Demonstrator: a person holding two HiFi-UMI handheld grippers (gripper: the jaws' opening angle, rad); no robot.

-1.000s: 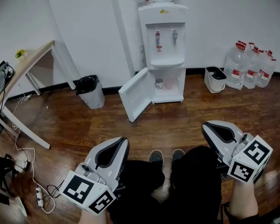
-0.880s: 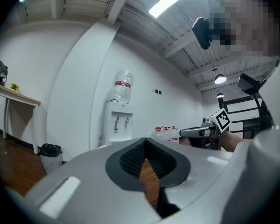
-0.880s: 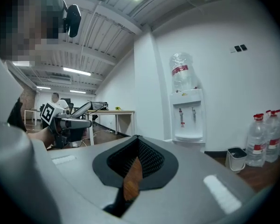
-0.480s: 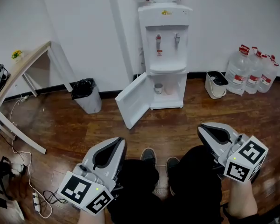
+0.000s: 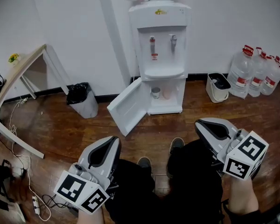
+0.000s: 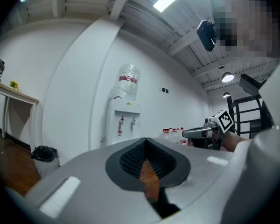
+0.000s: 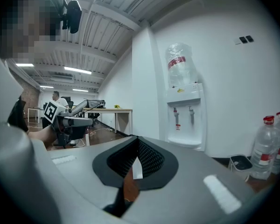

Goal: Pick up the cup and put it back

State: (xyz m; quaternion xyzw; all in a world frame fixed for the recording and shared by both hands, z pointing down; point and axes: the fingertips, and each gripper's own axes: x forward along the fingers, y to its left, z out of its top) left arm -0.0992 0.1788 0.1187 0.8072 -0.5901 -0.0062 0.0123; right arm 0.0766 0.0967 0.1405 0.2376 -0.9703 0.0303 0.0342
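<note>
The cup stands upright on the shelf of the open lower compartment of the water dispenser. It is a small, pale thing, just beside a pinkish object on its right that is too small for me to identify. The compartment door hangs open to the left of the opening.

I judge this to be the approach step, as both grippers are well apart from the cup, held low over the wooden floor on either side of my operator's legs. The left gripper has its jaws parted by only a narrow slit, with nothing between them. The right gripper has its jaws pressed together and is also empty.

Next I need to close in, drop to shelf height, spread one gripper's jaws wide and reach in past the door.
</note>
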